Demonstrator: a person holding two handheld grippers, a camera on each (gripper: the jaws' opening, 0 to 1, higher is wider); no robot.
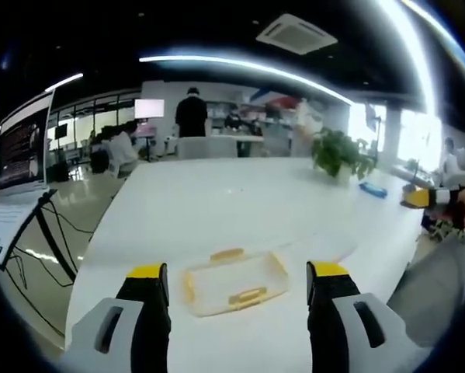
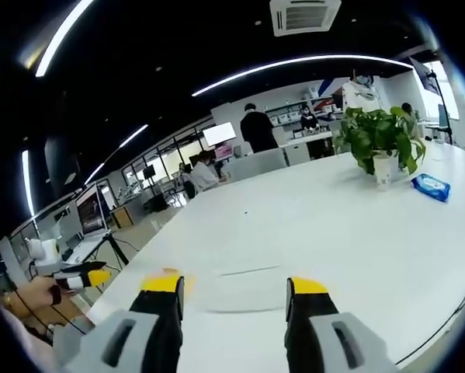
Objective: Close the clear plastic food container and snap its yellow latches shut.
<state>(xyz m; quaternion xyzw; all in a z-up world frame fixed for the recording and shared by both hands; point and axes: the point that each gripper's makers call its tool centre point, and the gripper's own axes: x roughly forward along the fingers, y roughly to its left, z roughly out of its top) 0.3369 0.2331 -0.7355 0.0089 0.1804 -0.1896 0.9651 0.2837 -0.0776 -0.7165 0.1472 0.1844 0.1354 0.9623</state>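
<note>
Two hand-held gripper jaws, one container (image 1: pixel 234 281), three latches (image 1: pixel 248 295)

Both tongs (image 1: pixel 237 287) (image 2: pixel 232 299) have black jaws, yellow tips and grey bodies.

Clear plastic food container (image 1: pixel 234 281) with yellow latches (image 1: pixel 248 296) on glossy white table (image 1: pixel 216 210); black left tool (image 1: pixel 236 289), yellow-tipped; green potted plant (image 2: pixel 378 138); blue packet (image 2: pixel 431 186).
</note>
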